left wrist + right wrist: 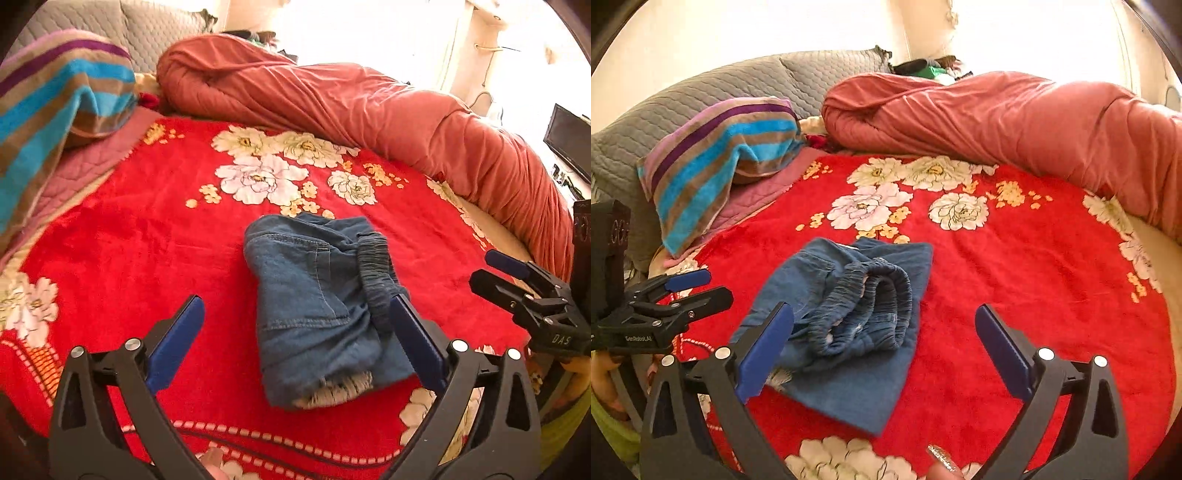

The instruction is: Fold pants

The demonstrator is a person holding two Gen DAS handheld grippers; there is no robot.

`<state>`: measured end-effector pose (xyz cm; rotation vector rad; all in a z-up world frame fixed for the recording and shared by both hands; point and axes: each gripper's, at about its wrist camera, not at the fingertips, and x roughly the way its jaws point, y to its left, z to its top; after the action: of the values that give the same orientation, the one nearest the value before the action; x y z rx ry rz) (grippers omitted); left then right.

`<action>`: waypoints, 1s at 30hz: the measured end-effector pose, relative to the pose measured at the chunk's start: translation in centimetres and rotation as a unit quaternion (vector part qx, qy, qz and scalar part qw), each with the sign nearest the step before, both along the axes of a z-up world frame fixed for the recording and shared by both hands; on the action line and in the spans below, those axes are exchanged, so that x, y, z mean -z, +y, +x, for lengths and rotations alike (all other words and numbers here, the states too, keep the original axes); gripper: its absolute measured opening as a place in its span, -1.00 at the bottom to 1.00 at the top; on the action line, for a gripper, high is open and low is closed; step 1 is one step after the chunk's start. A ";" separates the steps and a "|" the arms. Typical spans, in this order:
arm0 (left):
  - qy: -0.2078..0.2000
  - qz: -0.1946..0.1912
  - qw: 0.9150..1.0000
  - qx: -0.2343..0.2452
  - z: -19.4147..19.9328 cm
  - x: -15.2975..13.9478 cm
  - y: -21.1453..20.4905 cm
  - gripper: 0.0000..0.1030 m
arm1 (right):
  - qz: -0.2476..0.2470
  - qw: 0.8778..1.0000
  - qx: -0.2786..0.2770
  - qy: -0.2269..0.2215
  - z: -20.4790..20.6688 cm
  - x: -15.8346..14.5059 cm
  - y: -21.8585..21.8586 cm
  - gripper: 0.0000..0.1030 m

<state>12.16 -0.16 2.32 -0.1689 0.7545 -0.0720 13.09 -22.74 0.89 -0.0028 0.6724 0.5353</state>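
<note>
The pants lie folded into a compact bundle on the red blanket, at centre frame in the left wrist view and lower left of centre in the right. The left gripper stands wide open and empty, the bundle between and beyond its fingers, long axis running away from the camera. The right gripper is equally wide and empty, with the bundle toward its left finger. The left looks nearer and better centred; folding looks complete.
</note>
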 end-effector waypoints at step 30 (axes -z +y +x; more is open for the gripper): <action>0.008 0.021 1.000 -0.010 -9.1 1.3 -0.8 0.81 | -0.029 0.999 0.000 -0.019 -9.4 1.0 -0.1 0.91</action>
<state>3.04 -0.98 1.00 -0.1378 0.7706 -0.0367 3.73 -22.87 -0.14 -0.0672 0.6499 0.5154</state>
